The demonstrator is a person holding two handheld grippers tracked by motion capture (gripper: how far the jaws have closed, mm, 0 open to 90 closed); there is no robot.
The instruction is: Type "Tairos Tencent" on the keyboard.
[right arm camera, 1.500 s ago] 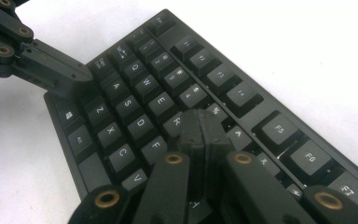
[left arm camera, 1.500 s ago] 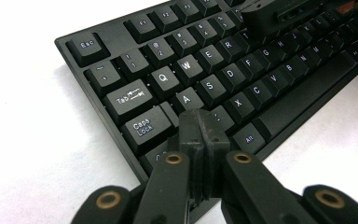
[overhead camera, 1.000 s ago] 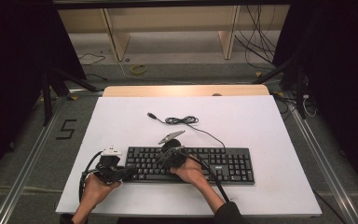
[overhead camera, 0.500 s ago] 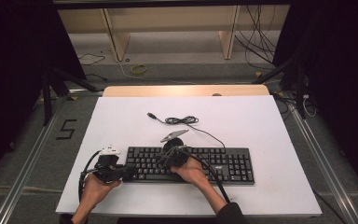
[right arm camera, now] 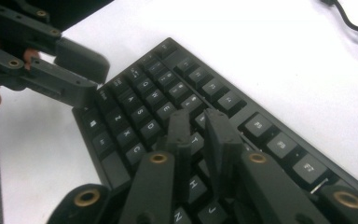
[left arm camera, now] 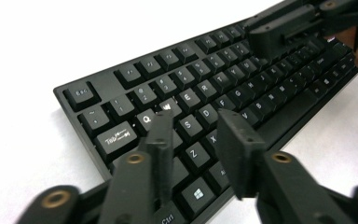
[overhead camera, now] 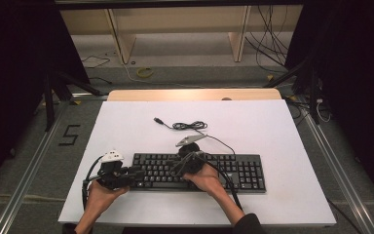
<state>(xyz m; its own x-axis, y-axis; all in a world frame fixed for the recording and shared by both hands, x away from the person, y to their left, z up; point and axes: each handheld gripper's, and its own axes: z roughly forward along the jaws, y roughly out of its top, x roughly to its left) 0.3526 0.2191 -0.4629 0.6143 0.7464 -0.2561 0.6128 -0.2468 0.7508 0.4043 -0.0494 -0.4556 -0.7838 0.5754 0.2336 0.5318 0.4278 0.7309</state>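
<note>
Keyboard [overhead camera: 199, 171] flat on white table [overhead camera: 272, 126], near front edge, long side across, left end toward left gripper. Cord [overhead camera: 187, 126] loosely coiled on table behind keyboard, plug end pointing away.

Left gripper [overhead camera: 135, 176] at keyboard's left end, held low in left hand [overhead camera: 100, 195]. Jaws spread, just been opening, nothing between pads; in left gripper view, fingertips [left arm camera: 161, 126] over Q/W/S/Z area, gap clear down to keys. Contact with keycaps: cannot tell.

Right gripper [overhead camera: 175, 170] over keyboard's middle-left keys, held by right hand [overhead camera: 207, 180], grey plate on top. Jaws apart by narrow gap, just been opening, nothing pinched; in right gripper view, fingertips [right arm camera: 223, 128] above R/T row, pointing toward left end. Touching keys or not: cannot tell.

Both grippers near each other, tips facing along key rows, not touching. Left gripper [right arm camera: 74, 74] also seen far-off in right gripper view at keyboard corner; right gripper [left arm camera: 279, 30] seen top right in left gripper view above number row.
</note>
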